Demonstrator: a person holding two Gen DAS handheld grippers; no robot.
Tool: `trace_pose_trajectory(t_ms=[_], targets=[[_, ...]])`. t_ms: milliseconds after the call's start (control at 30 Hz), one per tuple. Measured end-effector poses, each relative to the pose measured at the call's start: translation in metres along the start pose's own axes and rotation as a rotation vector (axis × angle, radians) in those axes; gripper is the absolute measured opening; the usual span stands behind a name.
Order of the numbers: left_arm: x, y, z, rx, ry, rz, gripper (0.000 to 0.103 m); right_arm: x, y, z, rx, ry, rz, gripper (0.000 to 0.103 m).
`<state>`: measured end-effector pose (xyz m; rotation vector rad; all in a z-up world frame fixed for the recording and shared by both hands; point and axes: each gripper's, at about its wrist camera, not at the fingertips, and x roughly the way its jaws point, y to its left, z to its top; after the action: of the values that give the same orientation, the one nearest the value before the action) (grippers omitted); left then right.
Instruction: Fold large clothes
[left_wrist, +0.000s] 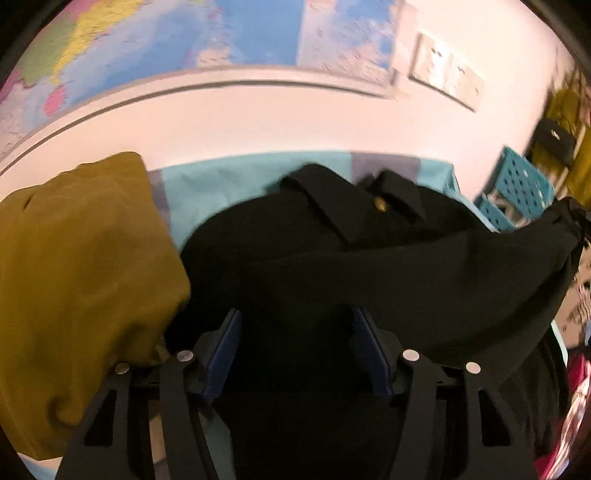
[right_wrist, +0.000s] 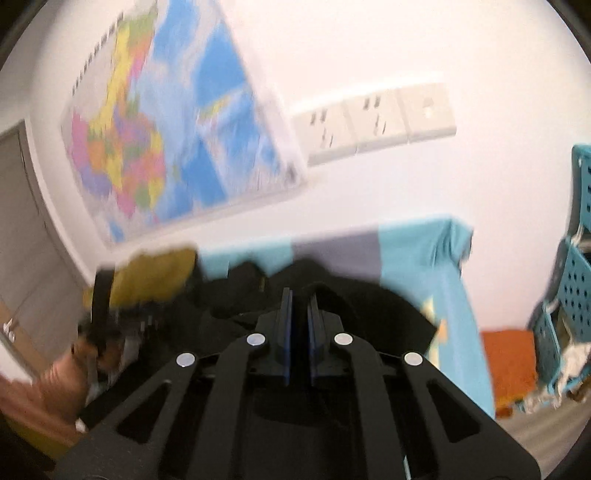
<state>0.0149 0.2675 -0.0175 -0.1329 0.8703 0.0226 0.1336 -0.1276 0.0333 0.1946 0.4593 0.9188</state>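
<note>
A black collared garment (left_wrist: 332, 258) with a gold button lies across the table with its teal cloth (left_wrist: 221, 184). My left gripper (left_wrist: 295, 332) is open, its blue pads (left_wrist: 225, 354) wide apart over the black fabric. A stretch of the garment rises to the right, pulled up at its end (left_wrist: 565, 221). In the right wrist view my right gripper (right_wrist: 299, 302) is shut on the black garment (right_wrist: 369, 306), jaws nearly together, lifted above the table.
A mustard garment (left_wrist: 85, 266) is heaped at the left, also in the right wrist view (right_wrist: 155, 277). Teal perforated baskets (left_wrist: 517, 192) stand at the right. A wall map (right_wrist: 166, 129) and sockets (right_wrist: 373, 122) hang behind. An orange cloth (right_wrist: 509, 369) lies lower right.
</note>
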Motion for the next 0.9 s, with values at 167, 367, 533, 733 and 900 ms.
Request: trace_pose_trajectory(t_ms=[167,367,533,733,900], targets=[[0.012,-0.016,-0.007,0.097,0.002,0.120,0.060,0.065,-0.047,-0.037,0.101,0.234,-0.107,0.008],[0.016,-0.019,-0.009,0.135,0.007,0.172,0.063,0.058,-0.063,-0.053,0.157,0.221,-0.139,0.030],[0.002,-0.024,-0.015,0.147,-0.012,0.141,0.067,0.019,-0.029,-0.043,0.051,0.106,-0.159,0.041],[-0.003,-0.037,-0.028,0.216,-0.014,0.120,0.068,0.049,0.002,-0.060,-0.101,0.212,-0.093,0.042],[0.012,-0.027,-0.031,0.163,0.023,0.114,0.077,0.097,-0.012,-0.068,-0.093,0.308,-0.164,0.031]])
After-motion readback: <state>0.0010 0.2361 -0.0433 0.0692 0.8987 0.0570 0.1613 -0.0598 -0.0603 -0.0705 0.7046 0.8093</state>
